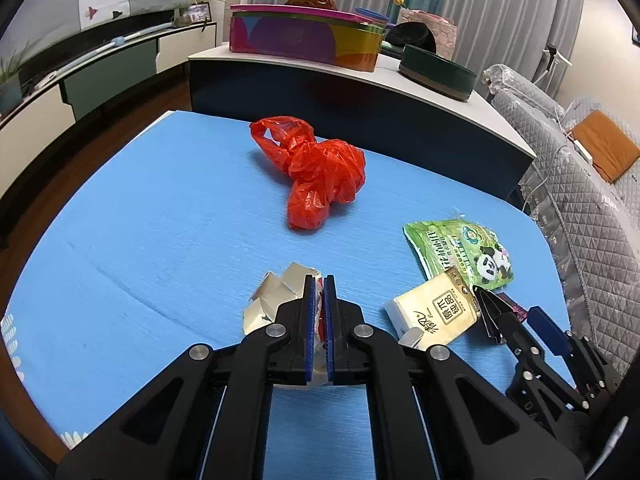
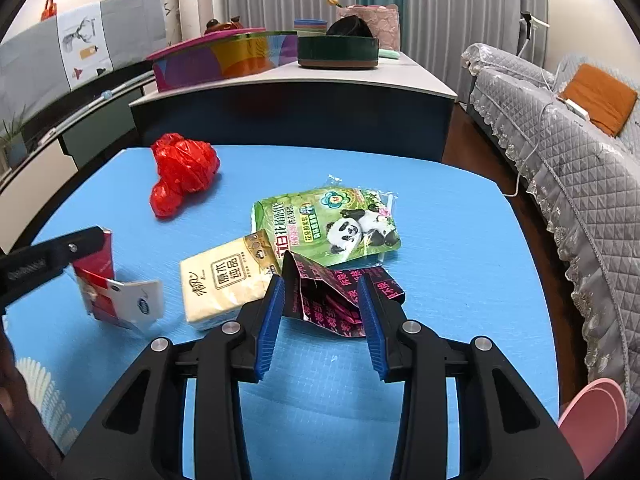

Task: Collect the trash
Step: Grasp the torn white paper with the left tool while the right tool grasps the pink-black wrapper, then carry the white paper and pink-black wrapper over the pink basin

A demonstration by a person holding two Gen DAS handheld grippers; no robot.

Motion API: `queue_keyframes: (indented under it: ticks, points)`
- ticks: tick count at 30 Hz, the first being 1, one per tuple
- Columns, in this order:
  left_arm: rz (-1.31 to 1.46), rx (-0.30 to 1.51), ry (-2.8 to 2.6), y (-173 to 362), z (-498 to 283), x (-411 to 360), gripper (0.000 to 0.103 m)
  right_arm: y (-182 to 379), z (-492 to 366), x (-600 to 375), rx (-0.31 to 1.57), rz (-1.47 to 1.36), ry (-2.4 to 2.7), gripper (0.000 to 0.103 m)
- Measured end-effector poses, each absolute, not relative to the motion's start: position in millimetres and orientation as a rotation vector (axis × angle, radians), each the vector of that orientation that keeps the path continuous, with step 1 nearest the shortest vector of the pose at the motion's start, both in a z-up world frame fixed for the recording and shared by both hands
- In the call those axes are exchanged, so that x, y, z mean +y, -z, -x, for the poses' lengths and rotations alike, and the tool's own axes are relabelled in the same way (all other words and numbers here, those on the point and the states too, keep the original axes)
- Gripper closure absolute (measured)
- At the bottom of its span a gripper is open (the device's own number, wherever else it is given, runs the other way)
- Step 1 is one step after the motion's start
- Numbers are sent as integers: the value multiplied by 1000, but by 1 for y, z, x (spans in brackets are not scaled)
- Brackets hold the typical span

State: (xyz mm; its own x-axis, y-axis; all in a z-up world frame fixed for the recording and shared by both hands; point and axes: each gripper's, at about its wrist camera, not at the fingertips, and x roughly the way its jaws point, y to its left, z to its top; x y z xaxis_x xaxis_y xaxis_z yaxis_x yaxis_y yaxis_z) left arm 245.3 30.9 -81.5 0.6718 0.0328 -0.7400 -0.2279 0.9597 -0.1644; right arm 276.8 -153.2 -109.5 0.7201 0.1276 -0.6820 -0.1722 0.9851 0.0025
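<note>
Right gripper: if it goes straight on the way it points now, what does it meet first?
Most likely the black-and-pink wrapper, which already lies between the open fingers of the right gripper. Beyond it lies the green panda packet; depth is hard to judge.

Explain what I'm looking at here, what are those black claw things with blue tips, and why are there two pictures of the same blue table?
They are two hand-held grippers that a person carries, one in each hand, each with a wide-angle camera looking along its fingers. So each picture is one gripper's own view of the blue mat.

The left gripper is shut on a flattened red and white carton; the other view shows it from the side.

The right gripper stands open around a crumpled black and pink wrapper, not squeezing it.

Also lying on the mat: a knotted red plastic bag, a cream tissue pack and a green panda pouch. This looks like the trash to collect.
</note>
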Motion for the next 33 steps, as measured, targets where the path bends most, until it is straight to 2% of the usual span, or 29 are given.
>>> queue_keyframes:
  ticks: [2,3,4,6,7,8,21,25,28,29,33]
  points:
    - [251,821,-142,81,-245,29,99,110,-278,-153,751,72,-163,67]
    - [251,820,-137,81,-245,28,99,111,-279,-153,750,82,-164,73]
    - [251,821,-133,81,-245,27,99,111,-279,-152,751,87,-170,83]
    - [250,820,-131,80,-245,27,99,110,-279,-152,749,93,-178,87]
    - [250,819,-130,80,-245,26,99,110,-279,-152,749,94,-188,98]
    - [251,819,-130,80,-244,26,99,109,-279,-152,753,95,-198,103]
    - [213,779,-121,72,-240,17,99,87,-255,-169,705,83,-191,103]
    - [227,781,-127,71,-234,20,99,85,-254,-175,731,25,-192,96]
    - [227,774,-130,70,-230,25,99,86,-254,-169,727,33,-200,73]
    - [228,772,-135,69,-230,27,99,88,-255,-166,728,38,-206,70]
    - [254,779,-152,72,-230,39,99,94,-265,-160,744,43,-211,70]
